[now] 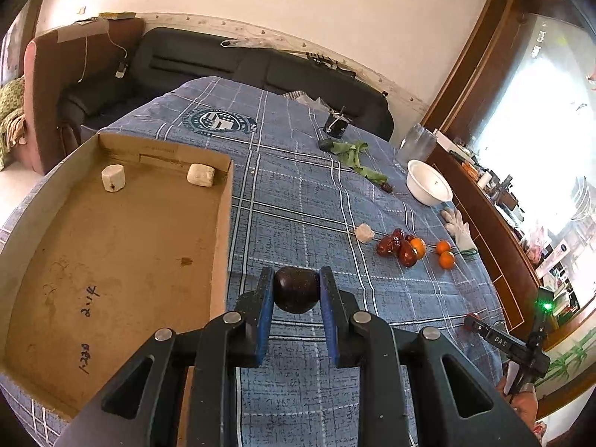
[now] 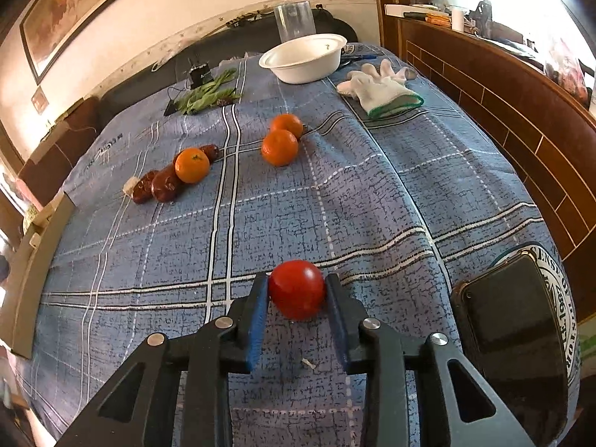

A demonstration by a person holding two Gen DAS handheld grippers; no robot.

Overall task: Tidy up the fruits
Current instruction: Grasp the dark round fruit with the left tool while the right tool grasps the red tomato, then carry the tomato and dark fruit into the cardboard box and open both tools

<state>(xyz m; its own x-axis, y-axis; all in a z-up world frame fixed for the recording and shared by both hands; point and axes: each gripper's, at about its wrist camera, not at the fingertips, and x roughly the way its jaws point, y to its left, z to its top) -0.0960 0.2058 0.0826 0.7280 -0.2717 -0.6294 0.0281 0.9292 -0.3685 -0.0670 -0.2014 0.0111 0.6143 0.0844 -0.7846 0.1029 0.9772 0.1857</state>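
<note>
My left gripper (image 1: 296,287) is shut on a dark purple round fruit (image 1: 296,289), held above the blue checked cloth just right of a shallow cardboard tray (image 1: 223,223). Two pale chunks (image 1: 113,177) lie at the tray's far end. My right gripper (image 2: 297,290) is shut on a red tomato (image 2: 297,288) low over the cloth. Three oranges (image 2: 279,147) and several dark red dates (image 2: 164,186) lie further out on the cloth; they also show in the left wrist view (image 1: 404,249).
A white bowl (image 2: 303,57), a white glove (image 2: 376,87), green leaves (image 2: 206,91) and a clear cup (image 2: 294,18) sit at the far side. A dark phone (image 2: 514,335) lies at the near right. A sofa and a wooden sideboard border the table.
</note>
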